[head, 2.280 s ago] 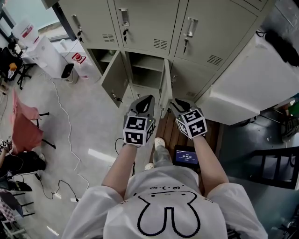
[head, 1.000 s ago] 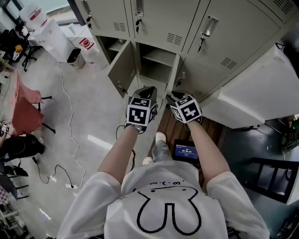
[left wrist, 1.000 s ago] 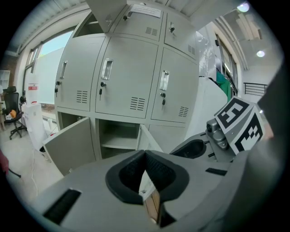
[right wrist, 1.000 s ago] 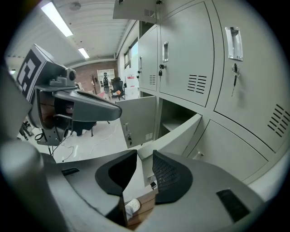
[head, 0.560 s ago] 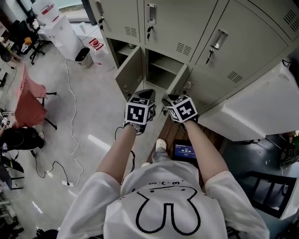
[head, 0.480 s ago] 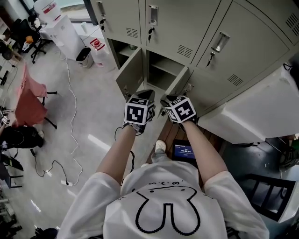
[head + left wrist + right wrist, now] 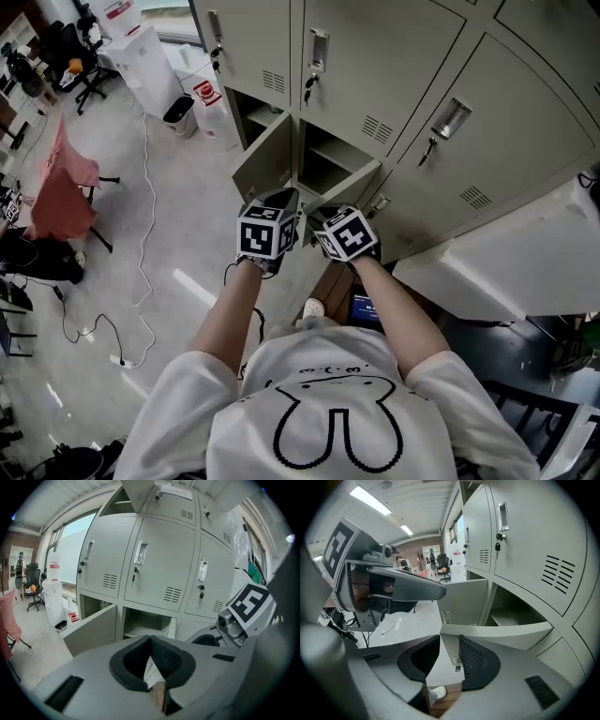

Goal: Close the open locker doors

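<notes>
Two lower doors of the locker bank (image 7: pixel 375 56) stand open. The middle door (image 7: pixel 347 186) is swung out toward the person from its right-hand hinge. The left door (image 7: pixel 265 161), one column over, angles out over the floor. The middle door looks to be the one in hand. Its free edge, with latch hardware low on it, stands between the jaws of the right gripper (image 7: pixel 319 217), which have just been opening and are apart. The edge sits close against one pad, though the right gripper view does not let me say for sure that it touches. The other pad is clear of it. The left gripper (image 7: pixel 284 199) hovers just beside the right gripper, in front of the open middle compartment (image 7: pixel 323 169), its jaw tips brought together on nothing. To close this door well, I would judge it best not to pinch the edge at all. The right gripper should slide onto the door's outer face, near the latch side and far from the hinge. From there it can push along the door's arc until the door sits flush with the shut doors above. The left gripper seems to lie in that arc. It should probably go to the left door first and push it home with its closed tips, keeping off the latch. Below, a wooden platform (image 7: pixel 335 277) and the person's shoe (image 7: pixel 313 307) lie near the doors' sweep.
</notes>
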Tool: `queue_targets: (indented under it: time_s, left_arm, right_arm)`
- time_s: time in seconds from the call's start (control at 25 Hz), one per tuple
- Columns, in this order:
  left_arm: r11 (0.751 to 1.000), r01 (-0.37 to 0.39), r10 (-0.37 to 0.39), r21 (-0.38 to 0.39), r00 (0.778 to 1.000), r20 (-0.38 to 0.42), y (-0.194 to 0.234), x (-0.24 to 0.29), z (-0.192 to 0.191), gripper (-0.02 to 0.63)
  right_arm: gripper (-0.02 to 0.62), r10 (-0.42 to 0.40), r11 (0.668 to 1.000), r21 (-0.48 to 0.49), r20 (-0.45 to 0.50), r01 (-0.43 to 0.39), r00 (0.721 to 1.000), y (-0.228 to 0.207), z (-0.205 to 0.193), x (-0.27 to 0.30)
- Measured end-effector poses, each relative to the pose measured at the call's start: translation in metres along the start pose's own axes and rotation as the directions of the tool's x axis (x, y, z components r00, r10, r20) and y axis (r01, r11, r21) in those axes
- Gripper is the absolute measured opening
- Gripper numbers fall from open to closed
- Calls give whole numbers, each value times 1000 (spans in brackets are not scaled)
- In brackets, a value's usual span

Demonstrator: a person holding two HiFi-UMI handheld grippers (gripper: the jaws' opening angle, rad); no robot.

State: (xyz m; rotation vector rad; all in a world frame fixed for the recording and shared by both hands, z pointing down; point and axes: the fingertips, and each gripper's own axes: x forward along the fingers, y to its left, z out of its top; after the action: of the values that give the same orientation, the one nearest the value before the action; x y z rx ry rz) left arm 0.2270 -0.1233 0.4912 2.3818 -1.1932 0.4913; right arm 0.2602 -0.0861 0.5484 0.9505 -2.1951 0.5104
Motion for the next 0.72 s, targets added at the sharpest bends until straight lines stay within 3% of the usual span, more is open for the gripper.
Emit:
queue_targets:
  time_s: [0.4,0.72]
  left_arm:
    - [999,-41,40,11,999,18,18,18,10,15]
    - [999,7,-10,52,999,47,38,38,18,15]
  right_arm:
    - [117,7,1000,-7,41,-7,999,-21,19,14]
    - [112,-42,998,39,69,39,997,-41,33,34]
